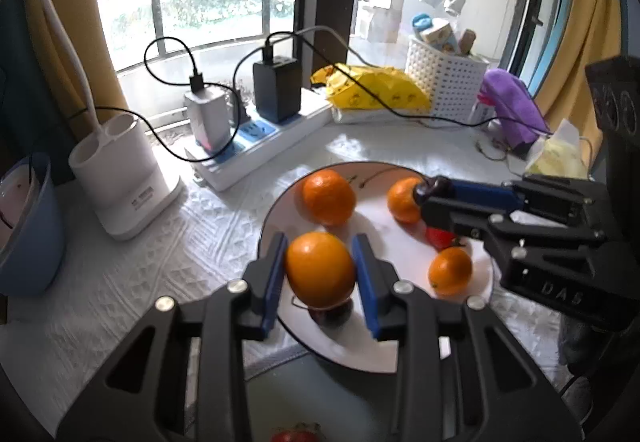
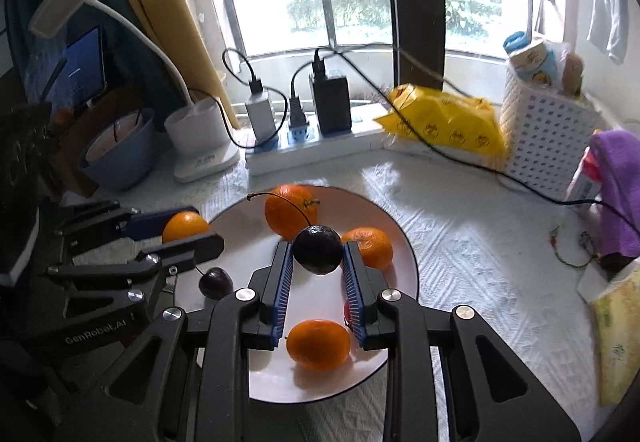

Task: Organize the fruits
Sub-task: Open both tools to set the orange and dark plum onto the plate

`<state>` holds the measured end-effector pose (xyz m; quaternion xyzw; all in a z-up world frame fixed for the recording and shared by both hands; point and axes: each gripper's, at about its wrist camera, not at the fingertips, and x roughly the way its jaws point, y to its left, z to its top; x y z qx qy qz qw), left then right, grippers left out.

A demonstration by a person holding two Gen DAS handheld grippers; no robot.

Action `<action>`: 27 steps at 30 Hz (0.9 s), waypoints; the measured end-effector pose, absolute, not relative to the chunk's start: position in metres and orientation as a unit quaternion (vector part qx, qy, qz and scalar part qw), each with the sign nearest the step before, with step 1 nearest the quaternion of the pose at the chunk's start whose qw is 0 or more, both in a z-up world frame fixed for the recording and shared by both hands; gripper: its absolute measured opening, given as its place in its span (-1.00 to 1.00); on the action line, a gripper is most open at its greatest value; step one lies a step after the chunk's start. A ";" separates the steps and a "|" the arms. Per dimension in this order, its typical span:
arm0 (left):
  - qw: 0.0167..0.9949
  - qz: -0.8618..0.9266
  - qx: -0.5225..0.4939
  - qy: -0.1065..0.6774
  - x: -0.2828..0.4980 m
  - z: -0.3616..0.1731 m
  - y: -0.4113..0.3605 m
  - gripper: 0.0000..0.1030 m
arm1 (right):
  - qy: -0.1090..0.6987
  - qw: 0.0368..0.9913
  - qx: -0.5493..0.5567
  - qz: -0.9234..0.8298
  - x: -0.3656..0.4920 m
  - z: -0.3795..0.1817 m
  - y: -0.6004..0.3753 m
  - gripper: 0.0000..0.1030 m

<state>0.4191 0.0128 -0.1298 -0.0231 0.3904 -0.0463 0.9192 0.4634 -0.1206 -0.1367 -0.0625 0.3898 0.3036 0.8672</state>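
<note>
Round white ceramic plate [image 2: 396, 238] has a thin dark rim and a fine dark line motif. Glossy orange citrus fruit [image 1: 320, 269] sits between royal-blue finger pads [image 1: 276, 278] on the matte black left gripper [image 1: 320, 274]. Near-black round cherry [image 2: 317, 249] with thin dark stem sits in the black right gripper [image 2: 317, 254], whose pads are blue and ribbed. White tablecloth [image 2: 460, 242] carries an embossed diamond weave. Crinkled yellow plastic bag [image 2: 444, 122] has small dark printed marks. White plastic basket [image 2: 544, 146] is dotted with holes. Fuzzy towel [image 1: 510, 102] is violet.
</note>
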 end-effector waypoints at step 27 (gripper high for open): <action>0.897 -0.028 -0.021 0.441 0.448 -0.158 0.013 -0.32 | 0.385 0.866 -0.083 0.307 0.473 -0.160 -0.111 -0.45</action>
